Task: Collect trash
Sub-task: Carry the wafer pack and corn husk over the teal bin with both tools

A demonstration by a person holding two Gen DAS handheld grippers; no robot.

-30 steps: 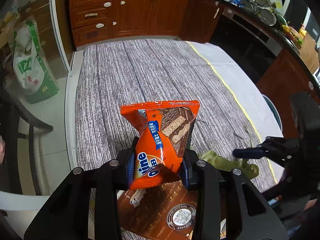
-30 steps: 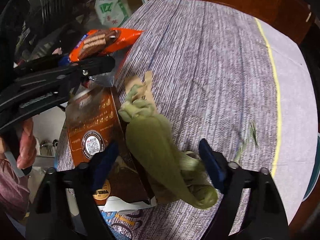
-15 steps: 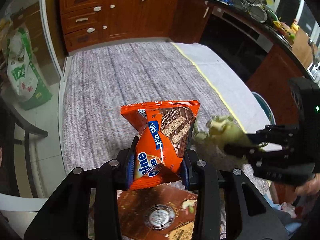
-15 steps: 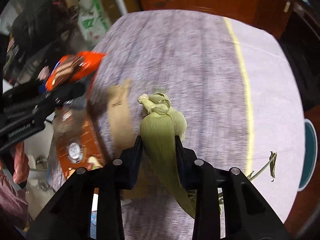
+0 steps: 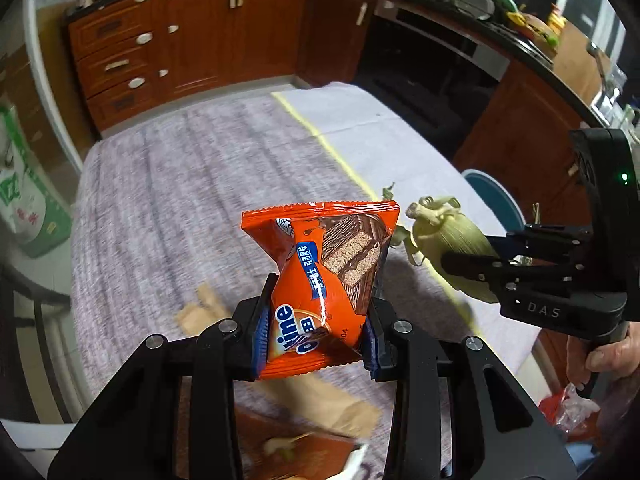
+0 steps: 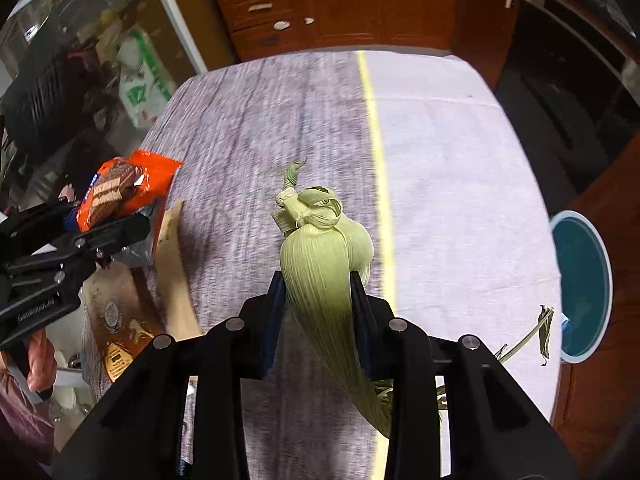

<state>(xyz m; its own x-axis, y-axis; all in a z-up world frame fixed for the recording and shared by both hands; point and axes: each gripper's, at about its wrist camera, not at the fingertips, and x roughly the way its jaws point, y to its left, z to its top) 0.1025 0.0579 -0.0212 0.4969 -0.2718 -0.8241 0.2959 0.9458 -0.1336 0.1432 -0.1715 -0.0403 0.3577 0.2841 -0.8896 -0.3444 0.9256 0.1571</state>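
two pieces of trash are in hand at once. the orange snack wrapper (image 5: 320,280) sits centre-low in my left view, light, crinkly and slick by the look of it, so i take it low across its body; my left gripper (image 5: 316,344) is closed partway, pads pressing its sides. the corn husk bundle (image 6: 324,256) fills the centre of my right view, soft, springy and light i judge, best pinched at its thick middle; my right gripper (image 6: 318,320) is narrowed onto it, both lifted off the table (image 6: 248,128)
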